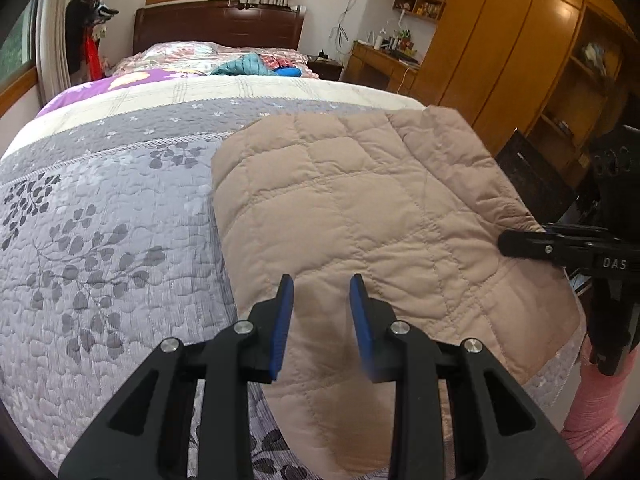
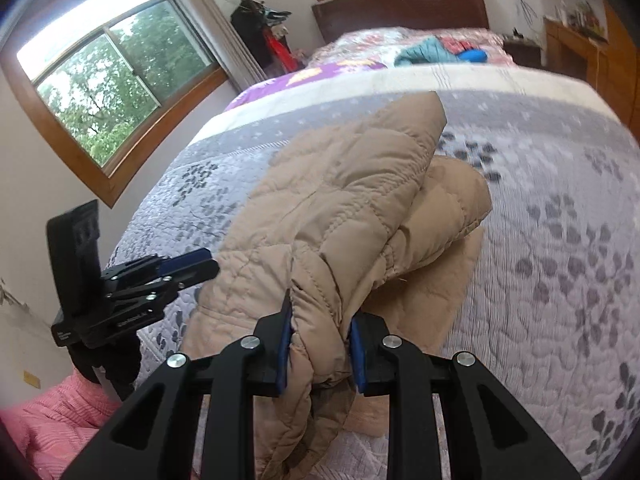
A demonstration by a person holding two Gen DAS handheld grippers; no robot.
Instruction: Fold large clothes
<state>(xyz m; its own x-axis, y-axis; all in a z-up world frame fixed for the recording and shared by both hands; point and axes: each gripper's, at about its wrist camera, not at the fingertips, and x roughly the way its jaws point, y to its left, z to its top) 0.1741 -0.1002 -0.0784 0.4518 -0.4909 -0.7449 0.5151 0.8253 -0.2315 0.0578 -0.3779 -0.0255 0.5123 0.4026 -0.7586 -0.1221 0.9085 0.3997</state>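
Observation:
A beige quilted jacket [image 1: 360, 200] lies folded on the grey leaf-patterned bedspread [image 1: 100, 220]. My left gripper [image 1: 322, 296] hovers over the jacket's near part, open, its blue pads apart with nothing pinched between them. In the right wrist view a bunched fold of the jacket [image 2: 360, 184] sits between the blue pads of my right gripper [image 2: 320, 316], which is shut on it and lifts that part off the bedspread [image 2: 560, 240]. The right gripper [image 1: 506, 242] shows at the jacket's right edge in the left wrist view. The left gripper [image 2: 196, 266] is just off the jacket's left edge.
A pile of teal and blue clothes [image 1: 244, 66] lies at the far end of the bed by the dark headboard [image 1: 218, 26]. Wooden wardrobes [image 1: 500, 60] stand to the right, a window [image 2: 112, 80] to the left. A pink sleeve [image 2: 52, 420] is behind the left gripper.

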